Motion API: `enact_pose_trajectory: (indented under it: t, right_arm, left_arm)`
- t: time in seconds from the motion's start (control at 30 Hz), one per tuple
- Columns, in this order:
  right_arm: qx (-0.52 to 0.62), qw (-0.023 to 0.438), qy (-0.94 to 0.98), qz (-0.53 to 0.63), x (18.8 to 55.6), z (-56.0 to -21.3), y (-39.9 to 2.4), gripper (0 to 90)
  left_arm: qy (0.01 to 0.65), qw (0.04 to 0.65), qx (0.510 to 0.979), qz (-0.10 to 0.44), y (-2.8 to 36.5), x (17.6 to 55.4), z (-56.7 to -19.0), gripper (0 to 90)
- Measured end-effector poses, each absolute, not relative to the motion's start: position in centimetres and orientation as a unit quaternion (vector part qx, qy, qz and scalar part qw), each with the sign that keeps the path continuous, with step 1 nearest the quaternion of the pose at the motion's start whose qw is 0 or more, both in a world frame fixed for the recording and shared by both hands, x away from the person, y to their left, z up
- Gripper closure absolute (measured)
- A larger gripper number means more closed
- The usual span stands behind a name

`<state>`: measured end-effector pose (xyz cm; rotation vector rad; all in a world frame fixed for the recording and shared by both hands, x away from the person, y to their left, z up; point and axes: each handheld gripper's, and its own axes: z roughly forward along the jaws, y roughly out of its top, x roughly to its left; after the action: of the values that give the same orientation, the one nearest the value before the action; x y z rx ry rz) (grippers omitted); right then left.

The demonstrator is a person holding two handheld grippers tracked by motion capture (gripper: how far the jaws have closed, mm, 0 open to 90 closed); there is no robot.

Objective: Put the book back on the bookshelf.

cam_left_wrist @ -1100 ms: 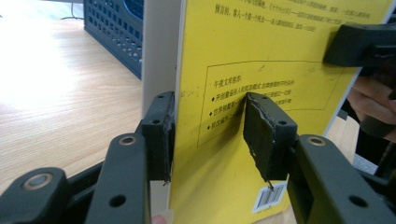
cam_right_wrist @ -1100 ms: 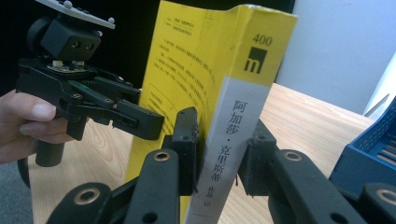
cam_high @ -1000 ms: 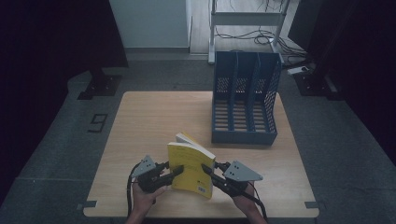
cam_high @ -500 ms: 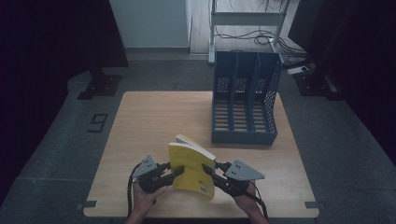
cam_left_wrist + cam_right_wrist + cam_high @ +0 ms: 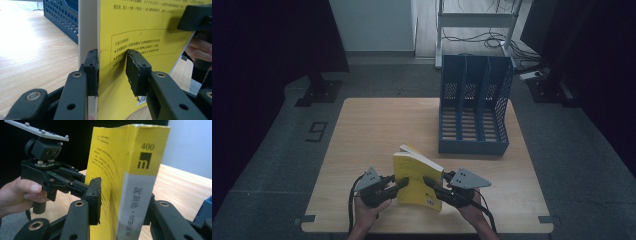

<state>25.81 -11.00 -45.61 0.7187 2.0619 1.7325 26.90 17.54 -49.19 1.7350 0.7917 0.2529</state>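
Observation:
A thick yellow paperback book [image 5: 417, 180] stands upright near the table's front edge, between both grippers. My left gripper [image 5: 401, 184] has just been closing on it. In the left gripper view its pads [image 5: 92, 67] press the white page side and the yellow back cover [image 5: 150, 30]. My right gripper [image 5: 428, 181] has just been opening, and the book's spine [image 5: 140, 182] stands between its jaws. Its left pad [image 5: 95, 200] stands a little off the cover. The left gripper [image 5: 83, 184] reaches the cover from the far side.
A blue three-slot file holder [image 5: 472, 110] stands at the table's back right, open slots facing the person. The wooden table [image 5: 377, 130] is bare to its left. A metal rack and cables [image 5: 477, 20] sit on the floor behind.

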Motion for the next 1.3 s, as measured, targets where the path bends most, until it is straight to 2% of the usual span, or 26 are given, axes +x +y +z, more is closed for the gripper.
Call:
enact_pose_trajectory:
  t: [0.2,0.43,0.63,0.93,1.0,1.3]
  right_arm:
    - [0.260,0.170,0.723,0.617,26.2,-45.8,-10.8,59.6]
    - [0.249,0.166,0.725,0.620,26.5,-45.9,-10.6,52.8]
    - [0.256,0.164,0.722,0.622,26.9,-46.0,-10.4,53.1]
    - [0.253,0.168,0.730,0.613,26.8,-45.9,-10.3,62.0]
    - [0.255,0.171,0.734,0.605,26.8,-45.7,-10.4,66.9]
    - [0.252,0.175,0.738,0.601,26.4,-45.6,-10.4,72.1]
  left_arm:
    - [0.336,0.572,0.741,0.108,17.6,26.9,-49.2,65.0]
    - [0.331,0.572,0.742,0.111,17.5,26.8,-49.2,65.7]
    - [0.326,0.572,0.744,0.112,17.4,26.7,-49.1,65.8]
    - [0.321,0.573,0.746,0.112,17.4,26.6,-49.1,64.3]
    - [0.319,0.573,0.746,0.111,17.4,26.6,-49.1,63.8]
    - [0.321,0.575,0.744,0.111,17.4,26.7,-49.2,61.2]
